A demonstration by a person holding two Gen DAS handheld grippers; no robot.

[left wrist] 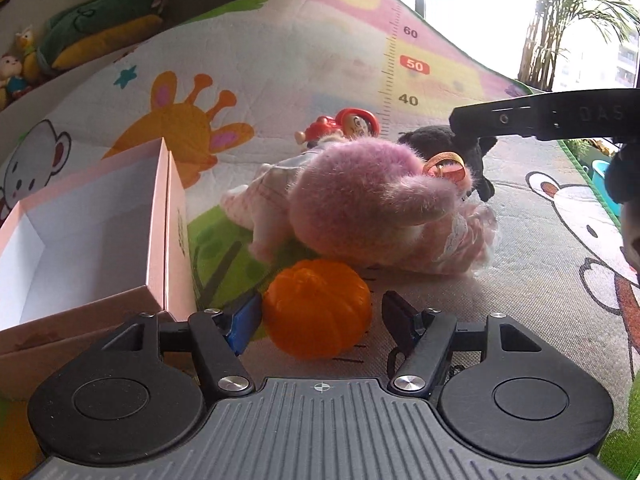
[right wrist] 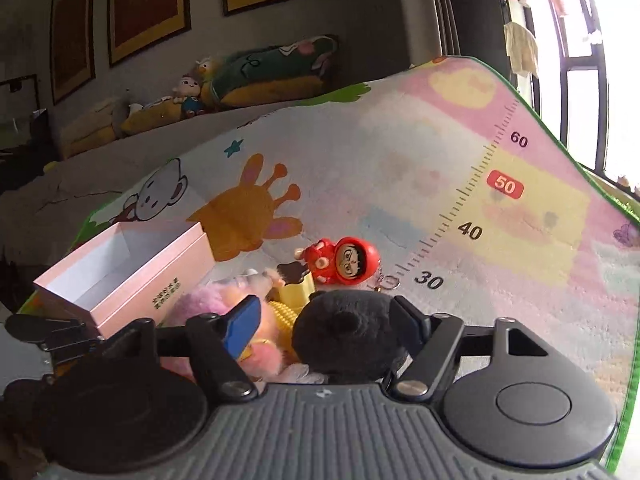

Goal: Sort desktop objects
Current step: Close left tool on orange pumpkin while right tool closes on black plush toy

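Note:
In the left wrist view my left gripper (left wrist: pixel 318 316) is open around an orange pumpkin-shaped toy (left wrist: pixel 318 314) on the play mat; the left finger touches it, the right finger stands apart. Behind it lies a pink plush doll (left wrist: pixel 368 200). An open pink box (left wrist: pixel 92 236) stands at the left. In the right wrist view my right gripper (right wrist: pixel 324 320) is open around a black plush toy (right wrist: pixel 344 336), whose right side touches the right finger. The pink doll (right wrist: pixel 208 300), a yellow toy (right wrist: pixel 296 292) and a red figurine keychain (right wrist: pixel 344 260) lie nearby. The pink box (right wrist: pixel 128 272) is at the left.
The cartoon play mat (right wrist: pixel 440 152) with a ruler strip covers the surface. The right gripper's finger (left wrist: pixel 532 116) crosses the upper right of the left wrist view. Cushions and stuffed toys (right wrist: pixel 260 72) line the wall behind. A window is at the right.

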